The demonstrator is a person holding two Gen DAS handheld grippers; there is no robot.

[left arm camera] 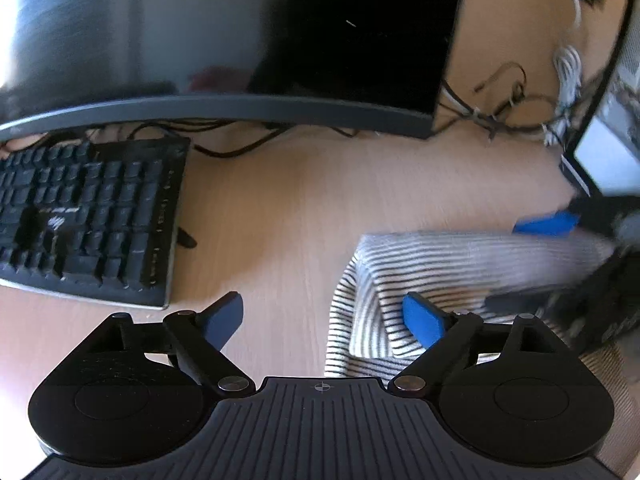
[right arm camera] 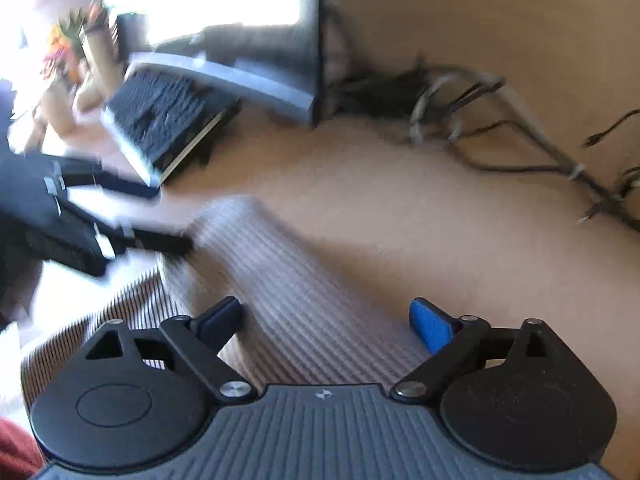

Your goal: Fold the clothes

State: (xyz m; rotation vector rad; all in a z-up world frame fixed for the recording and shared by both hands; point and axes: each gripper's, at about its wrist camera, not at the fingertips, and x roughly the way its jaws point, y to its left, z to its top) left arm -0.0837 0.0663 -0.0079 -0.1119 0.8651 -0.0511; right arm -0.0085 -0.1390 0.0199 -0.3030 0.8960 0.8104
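A white garment with thin dark stripes point(left arm camera: 440, 276) lies folded on the wooden desk point(left arm camera: 280, 216). My left gripper point(left arm camera: 324, 316) is open, its right blue pad over the garment's left edge and its left pad over bare wood. The right gripper point(left arm camera: 560, 248) shows blurred at the garment's far right end, open. In the right wrist view, my right gripper point(right arm camera: 326, 320) is open low over the striped garment point(right arm camera: 280, 280), which runs between its pads. The left gripper point(right arm camera: 132, 216) appears blurred at the garment's far left end.
A black keyboard point(left arm camera: 88, 216) sits left on the desk under a curved monitor point(left arm camera: 224, 40). Tangled cables point(left arm camera: 520, 104) lie at the back right against the wall. A second screen point(left arm camera: 608, 160) stands at the right edge. Flowers point(right arm camera: 68, 48) stand far left.
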